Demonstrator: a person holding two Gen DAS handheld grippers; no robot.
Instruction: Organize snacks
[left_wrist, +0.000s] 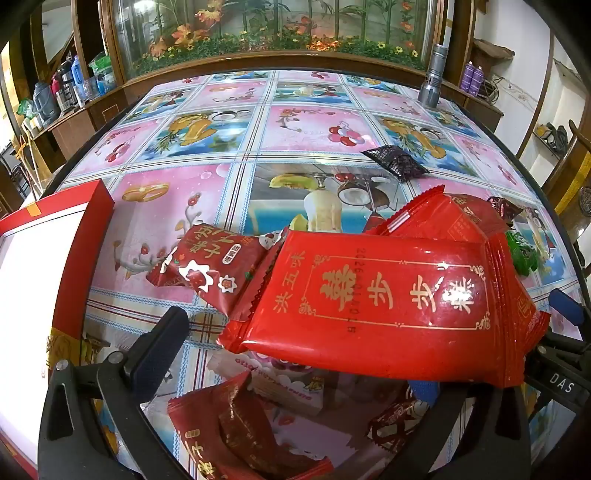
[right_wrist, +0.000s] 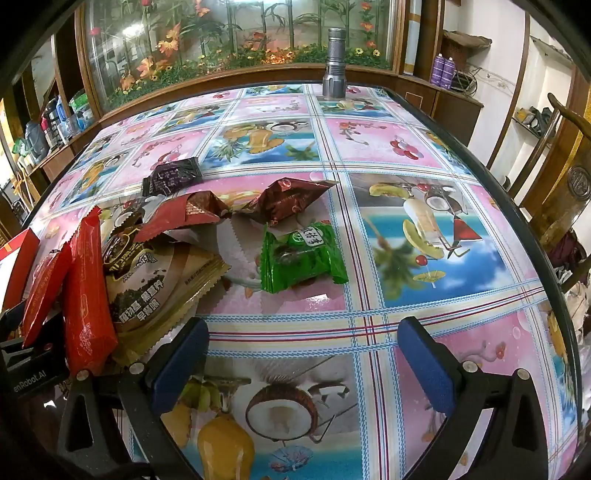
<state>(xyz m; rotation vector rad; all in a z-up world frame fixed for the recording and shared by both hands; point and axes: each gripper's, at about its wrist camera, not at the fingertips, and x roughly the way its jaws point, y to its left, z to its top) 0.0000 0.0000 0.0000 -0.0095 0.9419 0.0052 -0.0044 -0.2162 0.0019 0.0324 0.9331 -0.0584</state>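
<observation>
Both your left gripper (left_wrist: 295, 350) and right gripper (right_wrist: 303, 354) hang spread wide, holding nothing. Snack packets (left_wrist: 373, 291) lie heaped on the worktop (right_wrist: 369, 147), with the red box (left_wrist: 88, 236) at left. Take one packet at a time by its edge.

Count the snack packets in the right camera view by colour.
Bright red packets: 2
Brown packets: 2
Green packet: 1
Black packet: 1
Tan packet: 1
Total: 7
</observation>
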